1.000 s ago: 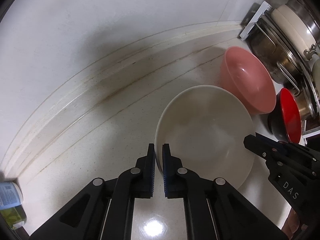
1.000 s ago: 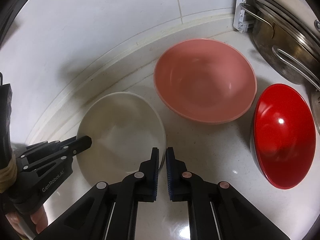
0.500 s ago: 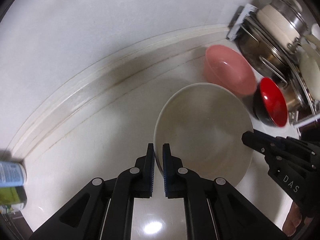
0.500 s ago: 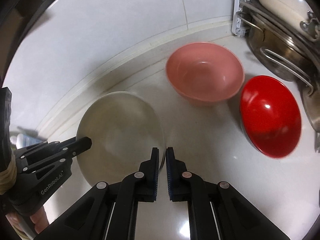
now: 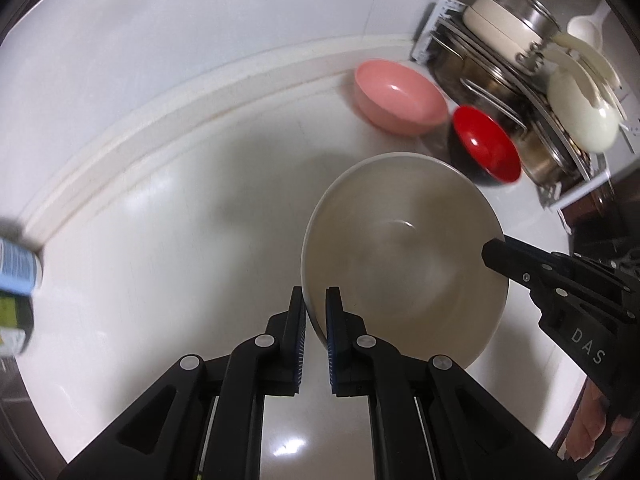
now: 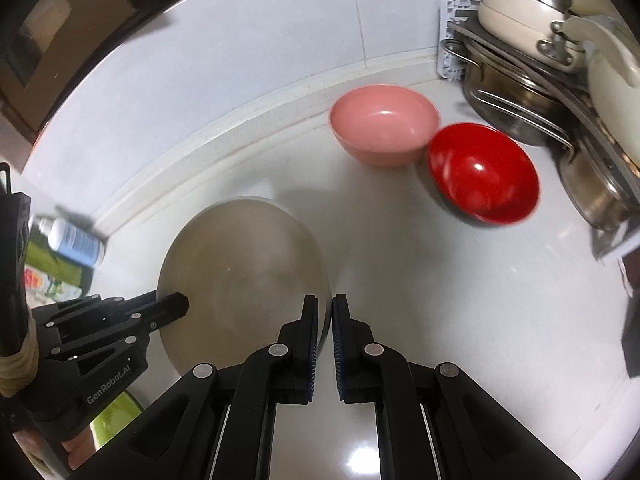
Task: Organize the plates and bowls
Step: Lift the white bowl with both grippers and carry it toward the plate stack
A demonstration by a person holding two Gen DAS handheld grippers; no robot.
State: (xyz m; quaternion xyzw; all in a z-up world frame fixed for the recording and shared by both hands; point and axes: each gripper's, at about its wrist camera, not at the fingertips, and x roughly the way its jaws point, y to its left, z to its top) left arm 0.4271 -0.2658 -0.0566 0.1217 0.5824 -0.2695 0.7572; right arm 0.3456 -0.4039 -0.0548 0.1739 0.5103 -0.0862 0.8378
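A large beige bowl (image 5: 404, 256) (image 6: 244, 272) hangs above the white counter, held by both grippers. My left gripper (image 5: 316, 304) is shut on its near-left rim. On the opposite rim my right gripper (image 6: 325, 312) is shut as well, and it shows in the left wrist view as a black arm (image 5: 560, 284). The left gripper shows at the lower left of the right wrist view (image 6: 120, 320). A pink bowl (image 5: 400, 98) (image 6: 384, 124) and a red bowl (image 5: 486, 148) (image 6: 482, 172) stand side by side on the counter by the wall.
A dish rack (image 5: 532, 92) (image 6: 560, 92) with steel pots, lids and a cream pan fills the right corner. A blue-labelled bottle (image 6: 76, 240) (image 5: 16, 268) lies at the left by the wall ledge. Something green (image 6: 112, 416) sits under the left gripper.
Both grippers have lifted the beige bowl and drawn it back from the wall. The pink and red bowls now look smaller and farther off; the bottle has come into view.
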